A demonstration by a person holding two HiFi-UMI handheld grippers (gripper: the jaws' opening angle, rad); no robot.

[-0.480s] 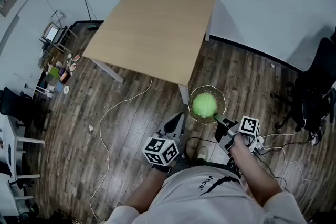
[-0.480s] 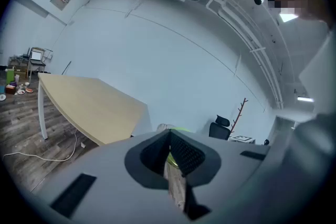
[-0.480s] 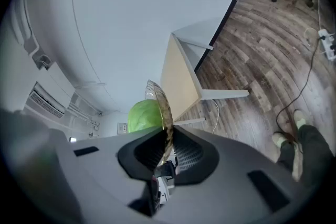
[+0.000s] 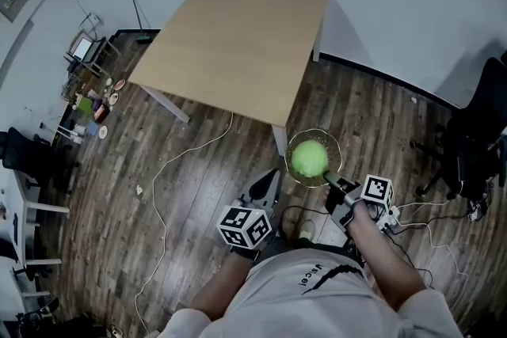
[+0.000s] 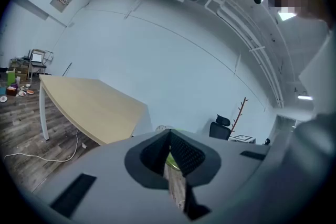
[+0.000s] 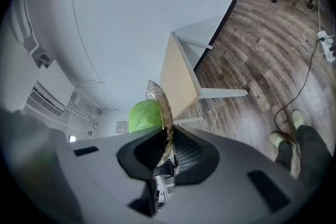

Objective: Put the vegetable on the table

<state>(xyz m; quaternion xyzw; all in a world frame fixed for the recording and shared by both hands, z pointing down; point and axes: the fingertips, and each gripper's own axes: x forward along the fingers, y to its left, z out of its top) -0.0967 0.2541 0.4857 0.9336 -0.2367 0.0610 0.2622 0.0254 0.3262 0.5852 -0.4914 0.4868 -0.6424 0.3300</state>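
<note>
A round green vegetable (image 4: 308, 158) lies in a wire basket (image 4: 333, 150) held above the wooden floor, just off the near corner of the light wooden table (image 4: 238, 43). My right gripper (image 4: 333, 186) is shut on the basket's near rim (image 6: 160, 99), and the vegetable (image 6: 143, 115) bulges to the left of its jaws. My left gripper (image 4: 268, 184) hangs left of the basket, apart from it. Its jaws are shut with nothing between them in the left gripper view (image 5: 169, 140). The table top (image 5: 89, 105) carries nothing.
A black office chair (image 4: 475, 138) stands at the right, with a power strip and cables (image 4: 444, 218) on the floor near it. A white cable (image 4: 178, 166) runs under the table. A cluttered shelf (image 4: 87, 87) and another chair (image 4: 24, 158) sit at the left wall.
</note>
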